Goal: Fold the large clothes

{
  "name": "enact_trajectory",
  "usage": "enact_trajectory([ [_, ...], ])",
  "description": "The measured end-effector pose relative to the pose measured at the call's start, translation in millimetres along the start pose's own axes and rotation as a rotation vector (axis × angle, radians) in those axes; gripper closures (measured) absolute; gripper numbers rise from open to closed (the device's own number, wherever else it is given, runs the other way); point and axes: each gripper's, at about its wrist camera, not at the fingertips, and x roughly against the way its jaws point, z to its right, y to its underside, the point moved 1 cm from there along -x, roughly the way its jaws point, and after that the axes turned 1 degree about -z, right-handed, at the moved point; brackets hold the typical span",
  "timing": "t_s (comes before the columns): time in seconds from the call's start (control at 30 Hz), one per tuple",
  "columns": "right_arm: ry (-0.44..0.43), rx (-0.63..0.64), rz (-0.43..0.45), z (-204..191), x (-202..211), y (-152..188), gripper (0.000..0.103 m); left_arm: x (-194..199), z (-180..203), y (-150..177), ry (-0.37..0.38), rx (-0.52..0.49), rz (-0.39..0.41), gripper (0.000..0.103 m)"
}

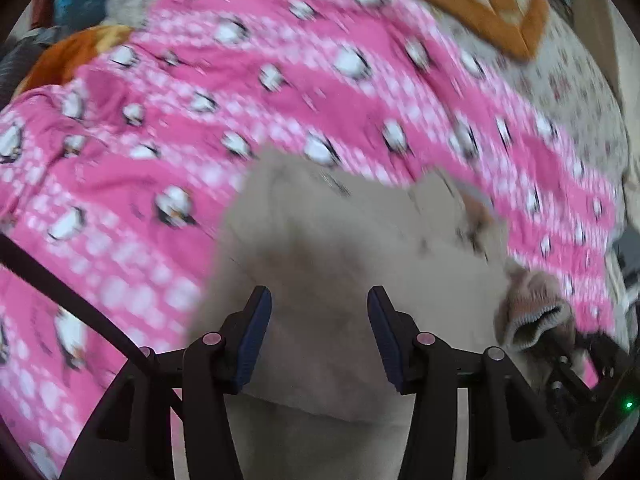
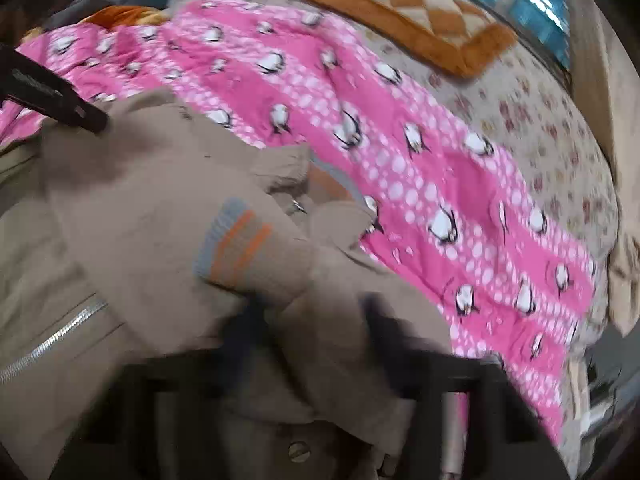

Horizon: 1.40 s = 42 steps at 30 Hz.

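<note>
Left gripper (image 1: 319, 340): my jaws stand apart over the beige jacket (image 1: 320, 240), clamping nothing | Right gripper (image 2: 308, 328): blurred, jacket cloth bunched between my fingers, grip I cannot tell | Jacket: striped cuff (image 2: 236, 244) and zipper (image 2: 56, 340) up, lying on pink penguin blanket (image 2: 420, 184) | Far: orange checked pillow (image 2: 412, 16) on the floral sheet (image 2: 532, 120)

bed (image 2: 532, 120) | pink blanket (image 2: 400, 152) | orange cushion (image 2: 416, 12) | beige jacket (image 2: 152, 208)
</note>
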Motion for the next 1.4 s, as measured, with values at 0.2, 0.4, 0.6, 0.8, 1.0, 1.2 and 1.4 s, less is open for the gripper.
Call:
enact_trajectory([
  [0.2, -0.216, -0.390, 0.208, 11, 44, -39, 0.086, 23, -53, -21, -0.088, 0.130, 0.091, 0.071],
  [0.4, -0.324, -0.535, 0.181, -45, 26, -88, 0.087, 38, -85, -28, -0.116, 0.200, 0.139, 0.071],
  [0.6, -0.370, -0.560, 0.062, -122, -38, -96, 0.082, 40, -101, -31, -0.115, 0.234, 0.129, 0.071],
  [0.8, -0.426, -0.514, -0.040, -141, -40, -69, 0.055, 40, -97, -30, -0.100, 0.220, 0.125, 0.071],
  [1.0, -0.331, -0.434, 0.085, -70, 50, -36, 0.045, 49, -53, -26, -0.021, 0.074, 0.197, 0.071],
  [1.2, 0.037, -0.568, 0.158, 40, 81, 45, 0.061, 28, 32, -12, 0.019, -0.258, 0.197, 0.099],
  [1.4, -0.094, -0.585, -0.124, 51, 12, 66, 0.091, -51, 29, 1, -0.168, -0.221, -0.044, 0.098],
])
